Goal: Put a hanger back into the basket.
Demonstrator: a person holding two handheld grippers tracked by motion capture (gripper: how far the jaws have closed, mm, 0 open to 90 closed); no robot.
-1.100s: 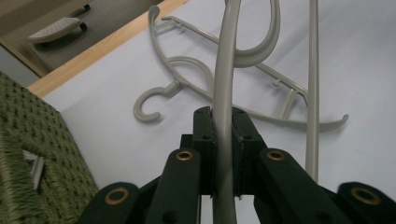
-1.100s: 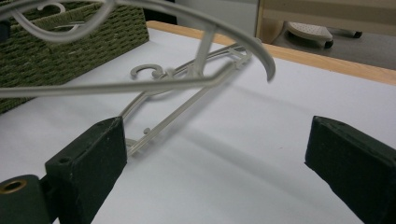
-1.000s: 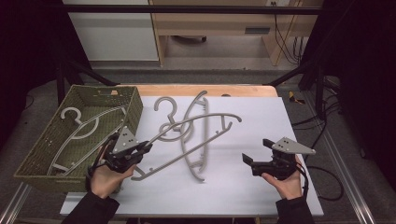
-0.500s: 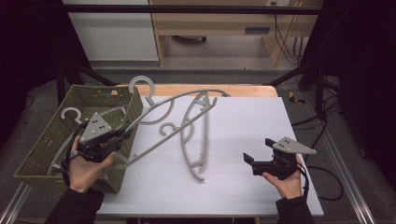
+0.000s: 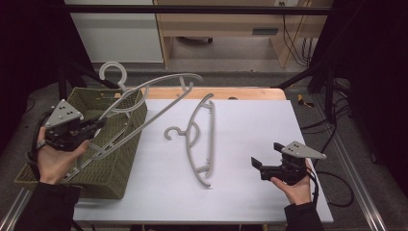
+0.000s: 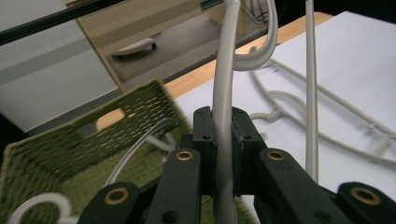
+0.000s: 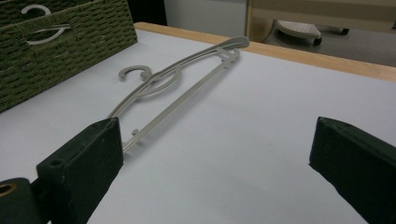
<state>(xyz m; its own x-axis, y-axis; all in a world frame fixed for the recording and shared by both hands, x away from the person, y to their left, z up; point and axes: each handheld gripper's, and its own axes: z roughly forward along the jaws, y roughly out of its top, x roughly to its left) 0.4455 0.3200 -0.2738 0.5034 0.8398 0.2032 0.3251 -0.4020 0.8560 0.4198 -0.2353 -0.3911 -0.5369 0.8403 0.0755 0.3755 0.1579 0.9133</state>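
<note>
The raised hanger (image 6: 223,93) runs off the left gripper view's top edge.

— What sort of place was that, would you say?

— A lab of some kind, a recording setup rather than anybody's home. The white table (image 5: 250,144) stood inside a dark metal frame (image 5: 192,8), with black curtain (image 5: 29,48) hung down both sides.

— Anything else that pointed that way?

— Cables (image 5: 291,38) ran loose across the grey floor (image 5: 226,72) behind it, and more trailed off the table's right edge. A plain wooden bench (image 5: 216,24) sat against the back wall beside a white cabinet (image 5: 115,33). The person at the table held a camera-fitted gripper in each hand, and nothing domestic stood about except a woven basket (image 5: 115,159).
</note>
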